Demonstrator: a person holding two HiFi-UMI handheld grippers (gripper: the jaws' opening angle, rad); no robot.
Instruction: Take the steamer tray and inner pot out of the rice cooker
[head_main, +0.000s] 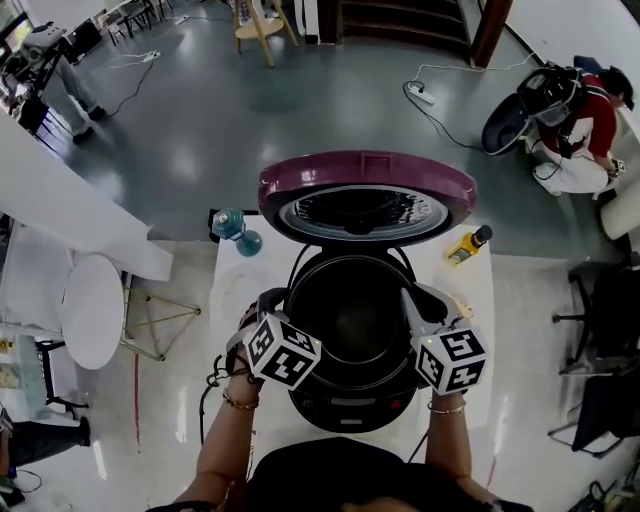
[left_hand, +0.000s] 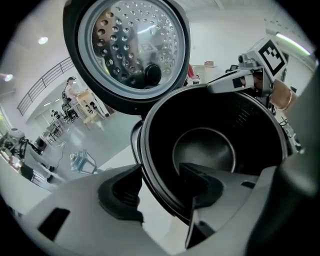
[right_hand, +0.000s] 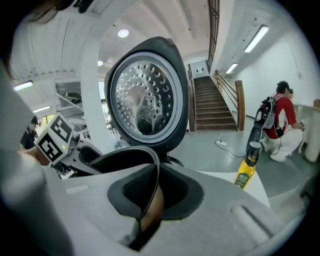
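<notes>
The rice cooker (head_main: 345, 405) stands open on the white table (head_main: 475, 300) with its purple lid (head_main: 365, 190) tipped back. The black inner pot (head_main: 350, 320) sits in it, and no steamer tray shows inside. My left gripper (head_main: 272, 300) is at the pot's left rim. In the left gripper view its jaws (left_hand: 160, 187) straddle the rim, one pad outside and one inside, open. My right gripper (head_main: 418, 300) is at the right rim. In the right gripper view it (right_hand: 150, 195) is shut on the thin pot rim (right_hand: 125, 155).
A yellow bottle (head_main: 466, 245) lies right of the lid, and a blue-green glass item (head_main: 236, 230) stands to its left. A round white side table (head_main: 92, 310) is off to the left. A person (head_main: 575, 130) crouches on the floor far right.
</notes>
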